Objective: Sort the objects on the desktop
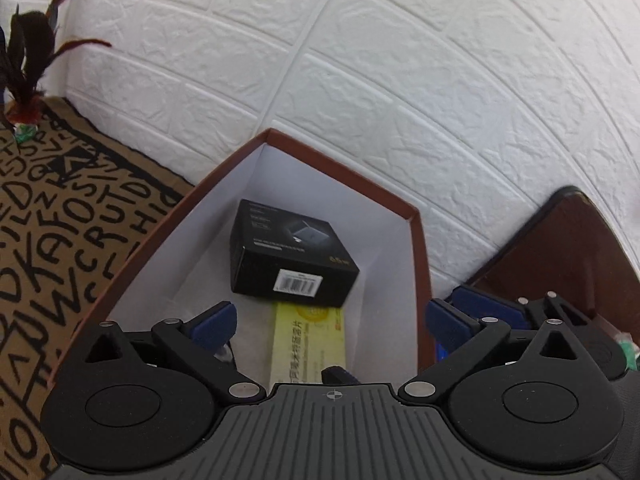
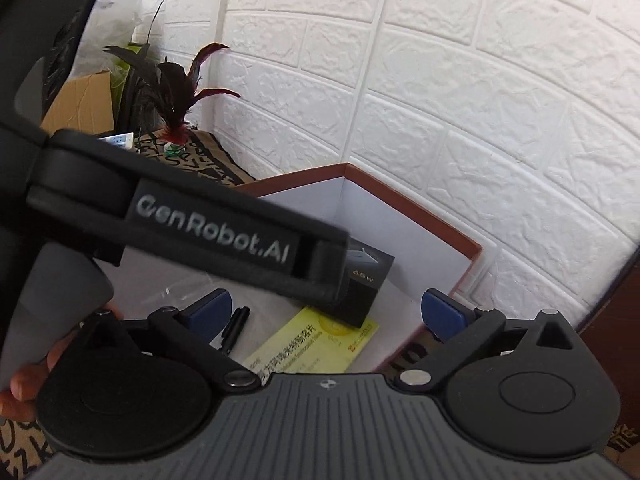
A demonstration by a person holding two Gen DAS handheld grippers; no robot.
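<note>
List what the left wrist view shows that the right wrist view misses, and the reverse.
Left only: the right gripper's blue fingers beyond the bin's right wall, and the black box's barcode label.

Right only: a black marker in the bin, a cardboard box, and the left gripper's body crossing the frame.

Both: the white-lined bin, black box, yellow packet, feather shuttlecock, lettered mat.

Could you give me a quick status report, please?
Both claws open, empty: left claw, right claw. Black box, yellow packet, marker in storage box. Nothing blocking.
</note>
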